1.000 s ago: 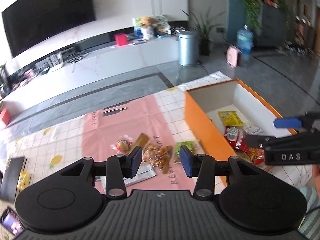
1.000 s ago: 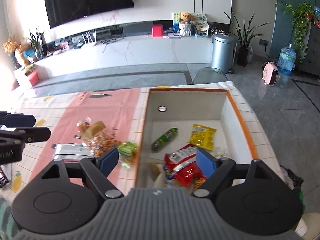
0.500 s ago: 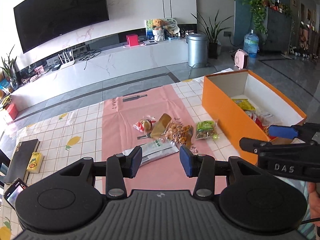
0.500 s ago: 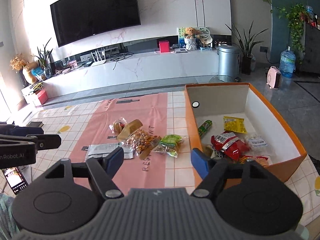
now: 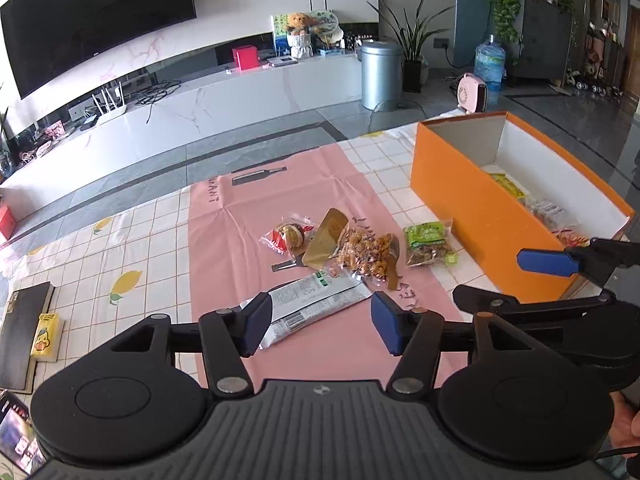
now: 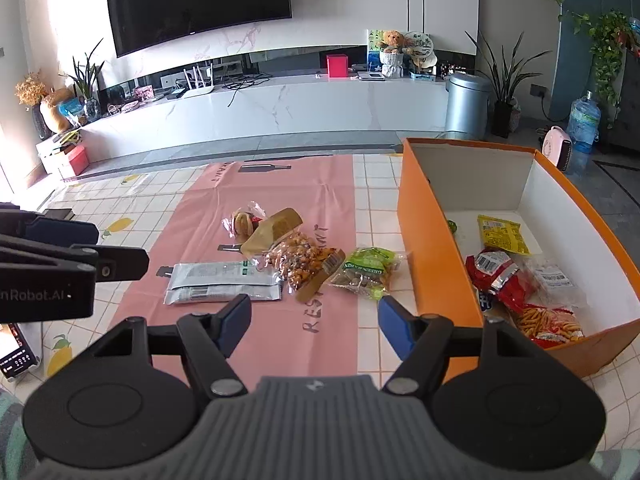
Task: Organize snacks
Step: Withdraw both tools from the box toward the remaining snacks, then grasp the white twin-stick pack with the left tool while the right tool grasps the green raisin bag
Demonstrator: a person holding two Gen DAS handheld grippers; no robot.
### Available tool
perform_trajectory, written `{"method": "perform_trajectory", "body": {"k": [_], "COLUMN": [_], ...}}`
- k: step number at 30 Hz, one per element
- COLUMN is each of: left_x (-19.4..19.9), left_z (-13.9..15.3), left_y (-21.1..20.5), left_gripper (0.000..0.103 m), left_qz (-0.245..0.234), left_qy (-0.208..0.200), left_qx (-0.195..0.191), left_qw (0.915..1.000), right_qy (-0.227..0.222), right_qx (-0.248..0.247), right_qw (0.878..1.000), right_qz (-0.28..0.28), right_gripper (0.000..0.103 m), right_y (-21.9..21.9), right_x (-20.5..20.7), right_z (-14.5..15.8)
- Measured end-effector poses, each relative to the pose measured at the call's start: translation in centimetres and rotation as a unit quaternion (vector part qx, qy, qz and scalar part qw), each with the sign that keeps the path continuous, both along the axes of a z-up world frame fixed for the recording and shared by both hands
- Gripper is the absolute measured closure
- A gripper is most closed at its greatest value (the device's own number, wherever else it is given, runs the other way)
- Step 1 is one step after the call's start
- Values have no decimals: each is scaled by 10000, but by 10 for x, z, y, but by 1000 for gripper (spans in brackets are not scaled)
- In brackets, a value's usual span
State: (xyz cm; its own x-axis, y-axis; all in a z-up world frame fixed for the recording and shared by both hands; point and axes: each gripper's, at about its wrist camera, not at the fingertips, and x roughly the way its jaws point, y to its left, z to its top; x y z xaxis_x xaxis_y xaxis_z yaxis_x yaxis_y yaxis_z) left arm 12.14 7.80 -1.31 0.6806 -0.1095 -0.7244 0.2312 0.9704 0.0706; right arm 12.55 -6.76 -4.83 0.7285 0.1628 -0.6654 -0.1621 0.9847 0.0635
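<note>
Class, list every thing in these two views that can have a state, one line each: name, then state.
Orange box: lid off, partly filled with snack packets.
Silver packet: lying flat on the pink mat, outside the box.
Green packet: sealed, on the table beside the box.
Left hand-held gripper: open, empty, jaws just widened.
Right hand-held gripper: open, empty.
Television: off.

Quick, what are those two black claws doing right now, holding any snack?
Left gripper: open, just widened, holding nothing.
Right gripper: open, holding nothing.
</note>
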Motion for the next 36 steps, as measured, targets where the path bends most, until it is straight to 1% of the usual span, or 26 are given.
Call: {"method": "perform_trajectory", "body": {"k": [2, 5, 8, 11, 13, 15, 16, 17, 21, 24, 27, 29, 30, 32, 33, 34, 36], "left_x": [10, 25, 41, 58, 66, 73, 77, 81, 96, 104, 109, 110, 111, 113, 113, 112, 112], "left_z": [-8, -20, -33, -48, -56, -63, -66, -69, -80, -88, -96, -100, -102, -107, -110, -111, -112], "left_y": [5, 10, 13, 16, 17, 18, 19, 20, 28, 35, 38, 39, 40, 42, 44, 47, 53], "left_gripper": [30, 28, 24, 23, 23, 23, 23, 23, 23, 23, 23, 23, 23, 23, 23, 23, 23], "left_qz": [61, 20, -22, -77, -123, -158, -172, -169, -88, -6, 23, 33, 48, 146, 228, 310, 417], "left_qy": [62, 165, 264, 362, 352, 290, 258, 246, 279, 393, 518, 598, 649, 782, 856, 874, 1046], "left_qx": [-7, -27, 69, 141, 202, 280, 285, 263, 152, 27, -85, -146, -180, -217, -259, -391, -682], "left_qw": [10000, 9999, 9996, 9992, 9991, 9991, 9991, 9992, 9995, 9992, 9986, 9981, 9977, 9966, 9957, 9949, 9913], "right_qy": [46, 121, 163, 202, 200, 181, 195, 216, 271, 305, 411, 609, 640, 573, 564, 574, 567], "right_qx": [-89, -221, -384, -562, -644, -730, -758, -773, -855, -972, -977, -922, -955, -1061, -1073, -1048, -1001], "right_qw": [9999, 9997, 9991, 9981, 9975, 9966, 9962, 9959, 9948, 9937, 9932, 9927, 9921, 9917, 9919, 9922, 9930], "right_qz": [-22, -56, -71, -147, -230, -349, -388, -418, -477, -476, -480, -481, -500, -445, -391, -346, -247], "right_gripper": [35, 35, 35, 35, 35, 33, 29, 27, 27, 27, 27, 32, 35, 43, 43, 43, 43], "right_y": [4, 10, 14, 16, 16, 16, 16, 15, 19, 22, 23, 20, 19, 20, 20, 20, 20], "right_x": [11, 28, 48, 67, 79, 90, 96, 102, 120, 129, 135, 137, 136, 133, 132, 130, 125], "right_z": [-7, -20, -31, -40, -46, -52, -55, -58, -70, -79, -88, -95, -97, -97, -97, -97, -96]}}
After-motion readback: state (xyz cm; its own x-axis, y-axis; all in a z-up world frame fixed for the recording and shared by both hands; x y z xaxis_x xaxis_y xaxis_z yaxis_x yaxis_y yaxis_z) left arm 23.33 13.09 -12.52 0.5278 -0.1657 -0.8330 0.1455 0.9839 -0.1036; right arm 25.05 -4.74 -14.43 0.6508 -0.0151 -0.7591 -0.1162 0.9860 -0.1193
